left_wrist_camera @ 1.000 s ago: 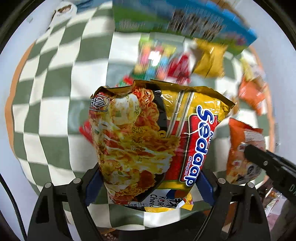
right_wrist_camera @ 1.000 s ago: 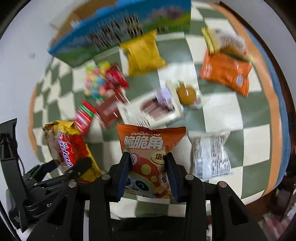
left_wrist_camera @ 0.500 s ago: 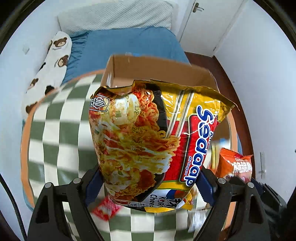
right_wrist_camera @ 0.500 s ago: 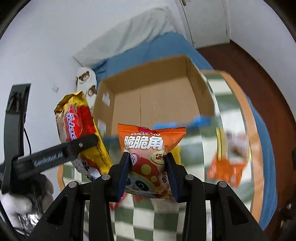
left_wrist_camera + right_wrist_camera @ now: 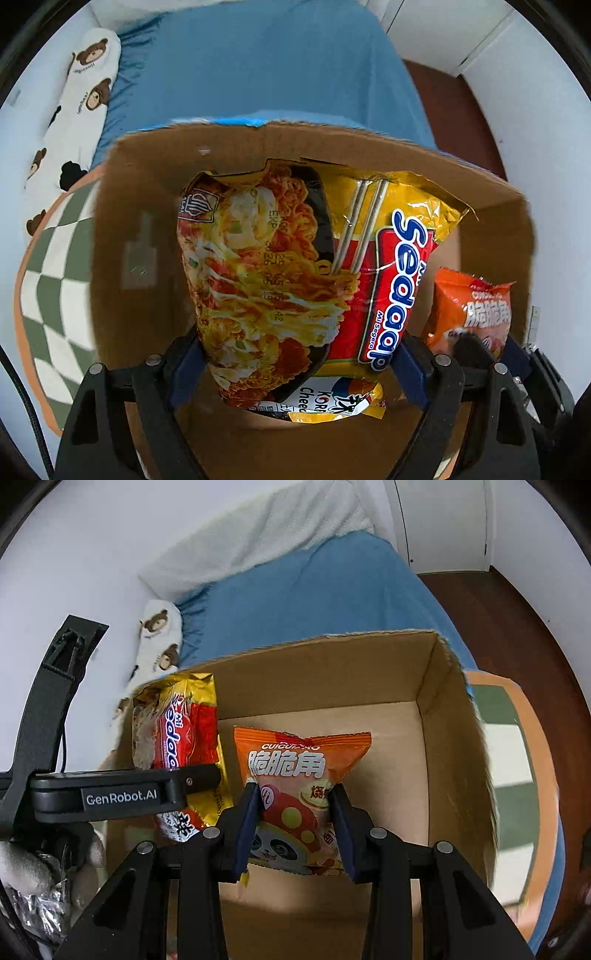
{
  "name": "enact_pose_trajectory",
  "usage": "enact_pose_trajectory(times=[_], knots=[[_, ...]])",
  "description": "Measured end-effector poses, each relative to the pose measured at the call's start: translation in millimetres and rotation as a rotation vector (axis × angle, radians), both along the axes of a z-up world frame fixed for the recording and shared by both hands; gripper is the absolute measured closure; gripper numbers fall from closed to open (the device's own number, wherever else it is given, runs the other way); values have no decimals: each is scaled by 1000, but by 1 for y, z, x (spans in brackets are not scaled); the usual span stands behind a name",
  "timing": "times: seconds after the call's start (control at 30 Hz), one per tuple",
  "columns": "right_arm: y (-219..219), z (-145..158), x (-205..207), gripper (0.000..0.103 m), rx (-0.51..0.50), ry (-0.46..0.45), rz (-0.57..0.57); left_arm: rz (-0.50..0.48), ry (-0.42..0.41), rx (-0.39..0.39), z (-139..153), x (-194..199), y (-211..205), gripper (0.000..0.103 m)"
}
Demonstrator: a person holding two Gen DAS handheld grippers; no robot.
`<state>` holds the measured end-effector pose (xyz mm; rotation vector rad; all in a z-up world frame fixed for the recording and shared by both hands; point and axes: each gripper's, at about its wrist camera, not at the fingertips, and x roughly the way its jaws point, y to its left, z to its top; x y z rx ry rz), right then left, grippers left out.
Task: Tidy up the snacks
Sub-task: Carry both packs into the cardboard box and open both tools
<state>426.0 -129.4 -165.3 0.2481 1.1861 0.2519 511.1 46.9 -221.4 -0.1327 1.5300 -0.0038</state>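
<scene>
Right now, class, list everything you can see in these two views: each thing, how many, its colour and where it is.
noodle pack: 1, yellow and red, held over the open box
snack bag: 1, orange, held over the box, right of the noodle pack
box: 1, brown cardboard, open, on the checked cloth
cloth: 1, green and white checks, orange edge, under the box
bed sheet: 1, blue, beyond the box
bear pillow: 1, white with brown bears, left of the sheet
left gripper: black, gripping the noodle pack
right gripper: black, gripping the snack bag

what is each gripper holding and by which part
Left gripper: noodle packet, by its lower end. Right gripper: orange snack bag, by its lower half.
</scene>
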Motion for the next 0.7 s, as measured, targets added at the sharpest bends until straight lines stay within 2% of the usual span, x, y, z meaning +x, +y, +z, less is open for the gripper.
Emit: enact_pose_trajectory(times=[0.17, 0.23, 0.3, 0.33, 0.57, 0.7], knots=[[-4, -34, 31, 61, -7, 30, 17, 14, 46, 1, -25, 15, -4, 16], [-2, -46, 39, 55, -6, 48, 36, 31, 44, -10, -30, 19, -5, 16], [0, -53, 44, 19, -21, 69, 46, 44, 41, -10, -34, 22, -4, 16], [-1, -57, 47, 16, -26, 71, 50, 43, 41, -16, -36, 22, -3, 16], [1, -57, 43, 16, -65, 75, 50, 31, -4, 13, -29, 9, 0, 16], [10, -40, 25, 16, -91, 63, 30, 49, -39, 17, -15, -2, 7, 16]])
